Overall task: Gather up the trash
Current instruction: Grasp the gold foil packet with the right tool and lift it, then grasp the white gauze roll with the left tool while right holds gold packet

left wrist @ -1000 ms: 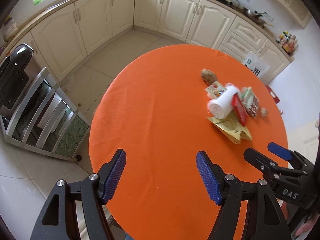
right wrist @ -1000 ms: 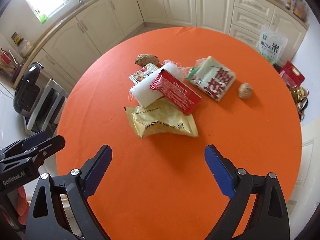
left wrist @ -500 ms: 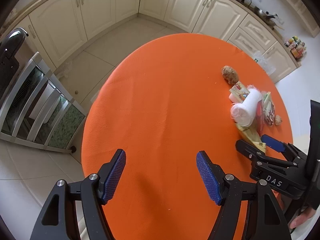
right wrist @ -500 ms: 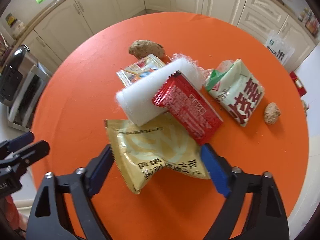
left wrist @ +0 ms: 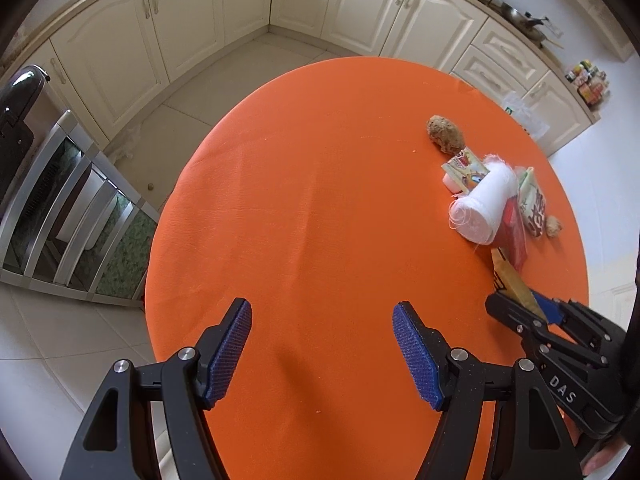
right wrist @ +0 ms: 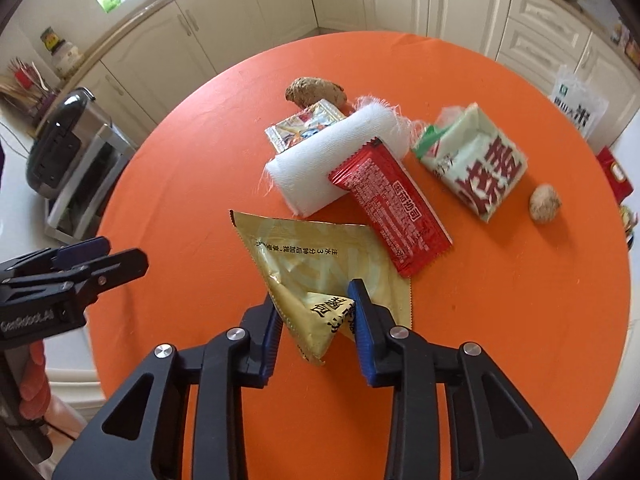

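A pile of trash lies on the round orange table [right wrist: 500, 320]. My right gripper [right wrist: 316, 320] is shut on the near corner of a gold wrapper [right wrist: 320, 264], which is folded up between the pads. Behind it lie a red wrapper [right wrist: 392, 208], a white cloth roll [right wrist: 336, 160], a small colourful sachet [right wrist: 304, 126], a green-and-white packet [right wrist: 476, 160] and two brown lumps [right wrist: 314, 92] [right wrist: 544, 202]. My left gripper [left wrist: 322, 348] is open and empty over bare table; the pile shows at its right [left wrist: 486, 204].
Cream kitchen cabinets [left wrist: 248, 12] curve around behind the table. A metal rack with an appliance [left wrist: 48, 184] stands on the floor to the left. A white bag [right wrist: 580, 108] and red box [right wrist: 616, 174] sit on the floor beyond the table's right edge.
My right gripper moved forward and down to the gold wrapper and closed on its near corner, folding it up. My left gripper drifted a little and stayed open.
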`<state>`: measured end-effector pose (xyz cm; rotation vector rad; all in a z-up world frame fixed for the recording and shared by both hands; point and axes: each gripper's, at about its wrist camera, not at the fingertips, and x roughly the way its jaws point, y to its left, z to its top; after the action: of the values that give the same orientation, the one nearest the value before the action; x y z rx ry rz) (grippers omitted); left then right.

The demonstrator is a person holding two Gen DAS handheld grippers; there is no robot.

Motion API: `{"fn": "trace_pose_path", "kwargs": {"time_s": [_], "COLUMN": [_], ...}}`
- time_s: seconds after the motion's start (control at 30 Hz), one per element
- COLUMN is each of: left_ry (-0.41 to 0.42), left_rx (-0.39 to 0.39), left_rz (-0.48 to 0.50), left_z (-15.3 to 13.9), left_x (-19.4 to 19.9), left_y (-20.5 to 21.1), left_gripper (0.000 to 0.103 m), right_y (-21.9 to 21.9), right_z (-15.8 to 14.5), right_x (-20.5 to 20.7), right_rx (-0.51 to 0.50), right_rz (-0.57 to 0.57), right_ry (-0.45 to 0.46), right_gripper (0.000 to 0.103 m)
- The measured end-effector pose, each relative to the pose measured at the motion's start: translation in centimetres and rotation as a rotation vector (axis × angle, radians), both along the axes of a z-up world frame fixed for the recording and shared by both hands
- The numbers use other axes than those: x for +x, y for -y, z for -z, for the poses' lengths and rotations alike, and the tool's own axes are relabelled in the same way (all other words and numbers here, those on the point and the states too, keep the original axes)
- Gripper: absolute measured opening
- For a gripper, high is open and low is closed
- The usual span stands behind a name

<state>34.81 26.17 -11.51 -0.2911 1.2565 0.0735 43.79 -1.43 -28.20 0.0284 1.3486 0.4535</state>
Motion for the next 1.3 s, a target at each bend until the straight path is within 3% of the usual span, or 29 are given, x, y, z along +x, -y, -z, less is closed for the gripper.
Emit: {"fn": "trace_pose_path", "kwargs": {"time_s": [0.3,0.5,0.67,0.97,1.23,1.3], "left_ry": [0.016,0.015,0.014,0.016,-0.016,-0.014], "left_rx": [0.000,-0.015,-0.023,0.068,0.041,0.070], "left_rz": [0.055,0.120,0.187,0.254,0.303,0.292], "left_z": [-1.5,-1.9,-2.0,-0.8,2.1,2.6], "left_x": [-0.3,0.5,1.5,6.8,10.2,10.9], "left_y": [3.2,7.0,10.1,13.7,15.3,15.3], "left_gripper": [0.069,0.069,0.069,0.069,0.065,0.050], "right_y": [4.5,7.6,11.4,15.4,16.0,15.7], "right_z": [-1.8,-4.4,-6.0,-4.8,-2.5,-2.2], "right_x": [-2.3,-3.4,-3.7,-2.1,-0.4,-0.3], "right_rx": [0.136,0.185,0.138,0.118,0.138,0.150], "right_rz": [0.088,0.140,0.210,0.296,0.306,0.299], "right_ry": [-0.047,0.008,0.077,0.083,0.055,0.053], "right_gripper": [0.031,0.031,0.031,0.031,0.031,0.031]}}
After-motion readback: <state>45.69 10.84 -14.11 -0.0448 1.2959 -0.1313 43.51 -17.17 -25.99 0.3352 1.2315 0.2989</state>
